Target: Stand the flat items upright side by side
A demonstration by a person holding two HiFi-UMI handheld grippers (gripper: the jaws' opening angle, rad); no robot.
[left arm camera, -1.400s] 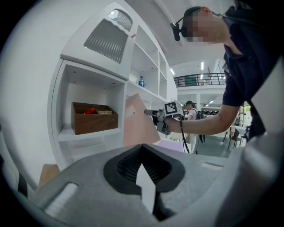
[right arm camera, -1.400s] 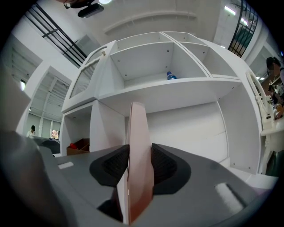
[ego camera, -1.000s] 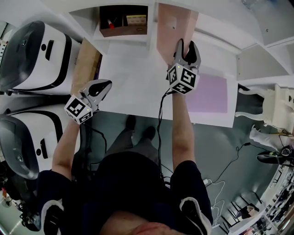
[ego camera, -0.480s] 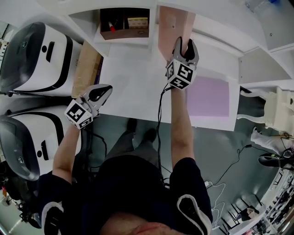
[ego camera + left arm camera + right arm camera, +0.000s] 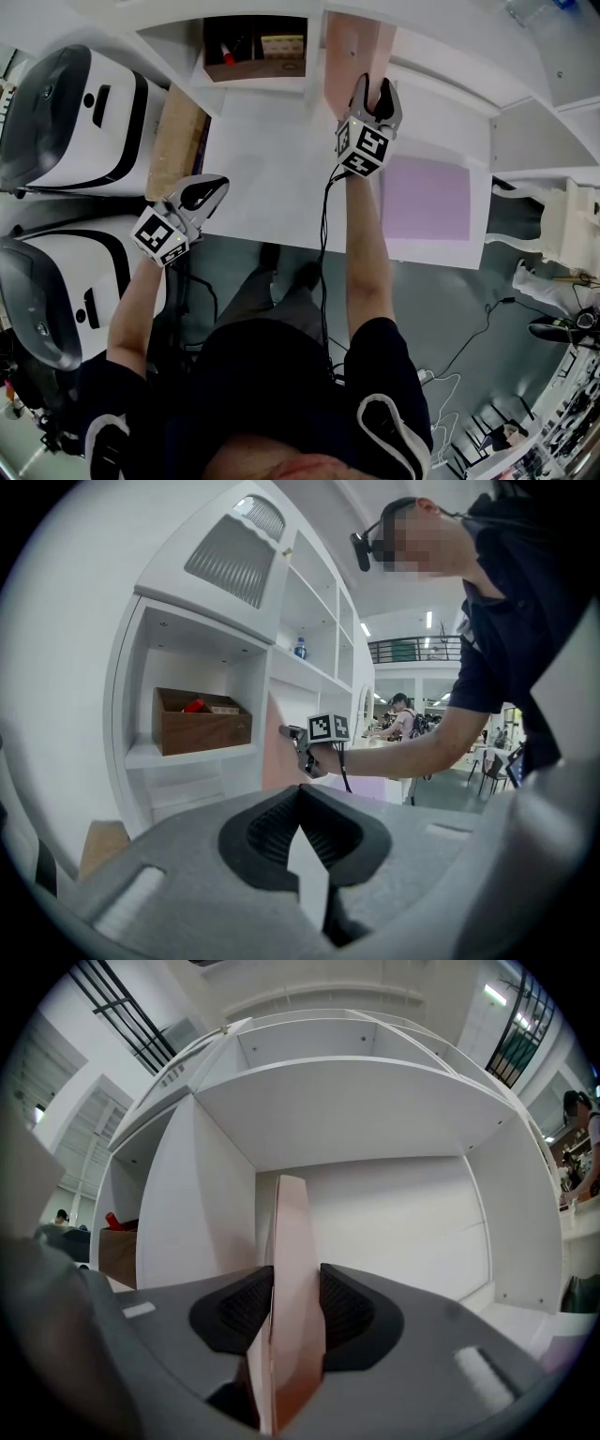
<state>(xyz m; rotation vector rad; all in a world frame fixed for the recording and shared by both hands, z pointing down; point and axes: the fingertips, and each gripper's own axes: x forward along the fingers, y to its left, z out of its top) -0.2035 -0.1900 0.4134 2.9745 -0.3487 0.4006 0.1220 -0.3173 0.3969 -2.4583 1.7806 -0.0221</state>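
Jaws of the right gripper [image 5: 377, 92] clamp a thin, pale pink board [image 5: 292, 1241], pressing on both of its faces. It stands upright on edge, its narrow edge rising above the jaws, at the mouth of a white shelf compartment [image 5: 394, 1204] behind the table [image 5: 272, 159]. Jaws of the left gripper [image 5: 214, 182] are clenched together on nothing, near the table's front edge. A lilac sheet [image 5: 427, 197] lies flat on the table, just right of the right gripper.

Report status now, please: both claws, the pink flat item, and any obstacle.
Right claw shut on pink item, upright at the shelf. Left claw shut, empty. Purple item lies flat on table. No obstacle seen.
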